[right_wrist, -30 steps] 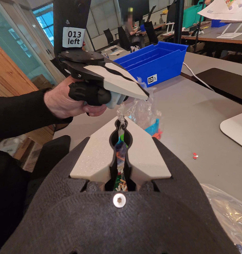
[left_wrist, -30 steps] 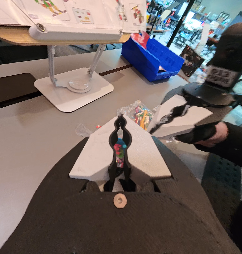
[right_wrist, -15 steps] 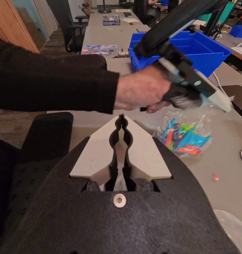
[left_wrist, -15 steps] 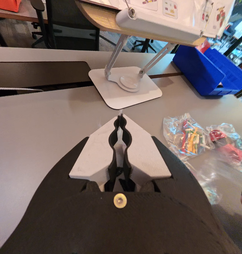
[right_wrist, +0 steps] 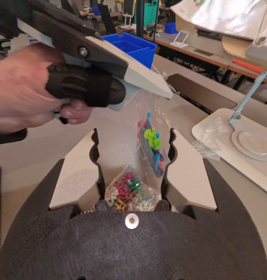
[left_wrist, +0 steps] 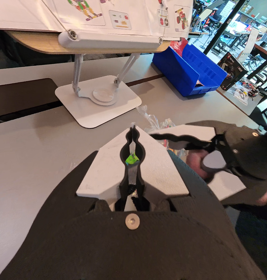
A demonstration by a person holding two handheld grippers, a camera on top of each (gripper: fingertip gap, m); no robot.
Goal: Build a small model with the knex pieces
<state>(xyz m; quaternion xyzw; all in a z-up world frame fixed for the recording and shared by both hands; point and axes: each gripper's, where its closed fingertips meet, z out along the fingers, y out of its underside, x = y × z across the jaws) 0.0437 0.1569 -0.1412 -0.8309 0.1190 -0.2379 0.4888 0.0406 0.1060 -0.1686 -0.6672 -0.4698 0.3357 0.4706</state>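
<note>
**Clear bag hung from left gripper, right gripper spread beside it**

A clear bag of coloured pieces (right_wrist: 152, 145) is pinched by its top edge in the left gripper (left_wrist: 132, 128), jaws pressed together on the film, so the bag hangs clear of the grey counter (left_wrist: 31, 151). The right gripper (right_wrist: 133, 134) is held with jaws spread wide, nothing gripped, the hanging bag seen between them. A second bag of small pieces (right_wrist: 126, 192) is seen low between them, apparently lying on the counter. A white stand base (left_wrist: 98, 104) is set toward the counter's far edge, a blue bin (left_wrist: 189, 75) at the far right corner.

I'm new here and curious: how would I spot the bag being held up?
Find the white stand base on the grey table. Left of it, a clear plastic bag hangs from the closed left gripper. Unlike the flat bag below, it holds lime-green and blue pieces.
</note>
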